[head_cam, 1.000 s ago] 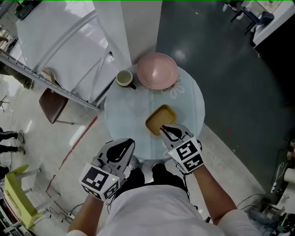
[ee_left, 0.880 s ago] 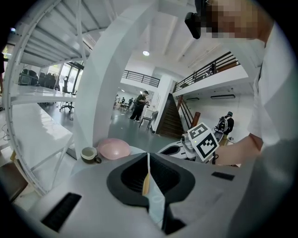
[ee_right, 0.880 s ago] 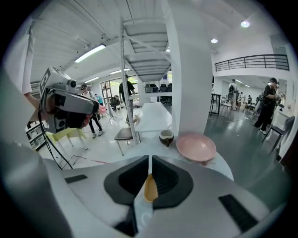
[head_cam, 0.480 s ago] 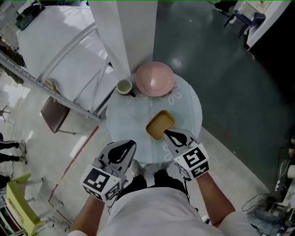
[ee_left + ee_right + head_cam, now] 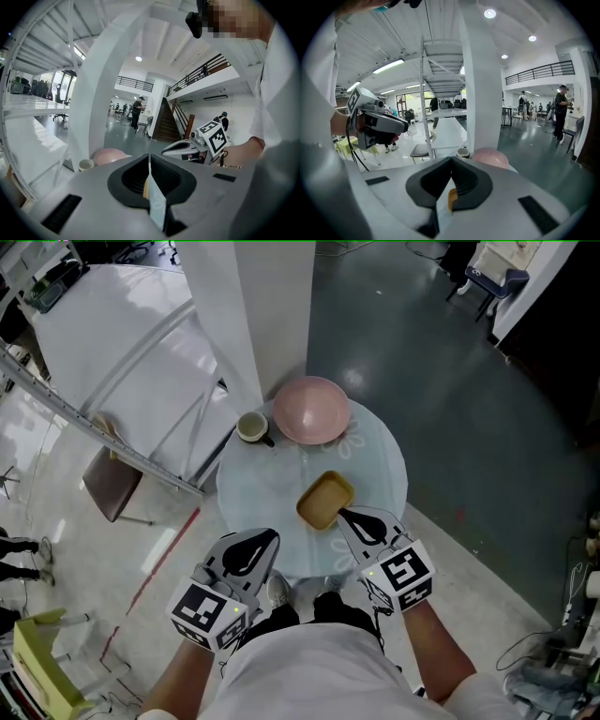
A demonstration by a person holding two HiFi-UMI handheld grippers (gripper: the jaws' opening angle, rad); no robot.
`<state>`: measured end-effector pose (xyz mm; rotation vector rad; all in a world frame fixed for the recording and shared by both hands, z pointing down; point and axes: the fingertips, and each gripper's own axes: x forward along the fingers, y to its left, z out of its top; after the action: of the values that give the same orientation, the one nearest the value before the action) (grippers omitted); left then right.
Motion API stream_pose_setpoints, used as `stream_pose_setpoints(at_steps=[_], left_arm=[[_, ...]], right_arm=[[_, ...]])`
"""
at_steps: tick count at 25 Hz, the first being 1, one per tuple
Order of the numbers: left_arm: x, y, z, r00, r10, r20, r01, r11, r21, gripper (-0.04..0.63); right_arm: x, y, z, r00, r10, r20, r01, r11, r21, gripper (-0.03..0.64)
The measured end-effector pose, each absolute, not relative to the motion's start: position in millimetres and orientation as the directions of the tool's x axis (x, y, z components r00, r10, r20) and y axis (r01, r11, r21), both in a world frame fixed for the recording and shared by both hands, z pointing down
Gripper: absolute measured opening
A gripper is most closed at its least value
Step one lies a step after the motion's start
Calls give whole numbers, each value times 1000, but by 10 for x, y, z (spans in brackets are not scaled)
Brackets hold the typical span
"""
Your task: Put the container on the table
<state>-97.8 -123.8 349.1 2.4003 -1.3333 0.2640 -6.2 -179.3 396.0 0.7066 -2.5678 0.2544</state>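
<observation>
The yellow-orange container lies flat on the round pale-blue table, near its front edge. My right gripper is shut and empty, its tips just short of the container's near right corner. In the right gripper view, a sliver of the container shows below the closed tips of that gripper. My left gripper is shut too, holding nothing. It hovers over the table's front-left edge. The left gripper view has its jaws meeting in the middle.
A pink bowl and a small cup stand at the table's far side. A white pillar and white stair framing rise behind. A brown chair is to the left of the table, and dark floor lies to the right.
My right gripper has drawn back from the container toward the person. The container stays on the table. The left gripper has barely moved.
</observation>
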Motion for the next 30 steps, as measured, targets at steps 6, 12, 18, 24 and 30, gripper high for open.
stream_pose_setpoints(at_steps=[6, 12, 18, 24, 30], left_arm=[[-978, -1231, 3457, 541, -771, 335, -841, -488, 234, 34], [-971, -1220, 3430, 551, -765, 333, -834, -502, 227, 34], [-948, -1208, 3436, 557, -761, 333, -830, -510, 225, 34], [-929, -1193, 3433, 560, -757, 337, -829, -513, 224, 34], [-925, -1168, 3434, 560, -756, 339, -829, -512, 226, 34]], right_arm=[[-15, -1764, 3868, -758, -456, 466, -537, 842, -50, 23], [-2, -1718, 3789, -758, -468, 456, -544, 838, -45, 23], [22, -1703, 3750, -759, -471, 450, -545, 837, -43, 23], [38, -1683, 3759, -756, -468, 457, -545, 837, -45, 23], [25, -1653, 3776, -756, -459, 466, -538, 842, -45, 23]])
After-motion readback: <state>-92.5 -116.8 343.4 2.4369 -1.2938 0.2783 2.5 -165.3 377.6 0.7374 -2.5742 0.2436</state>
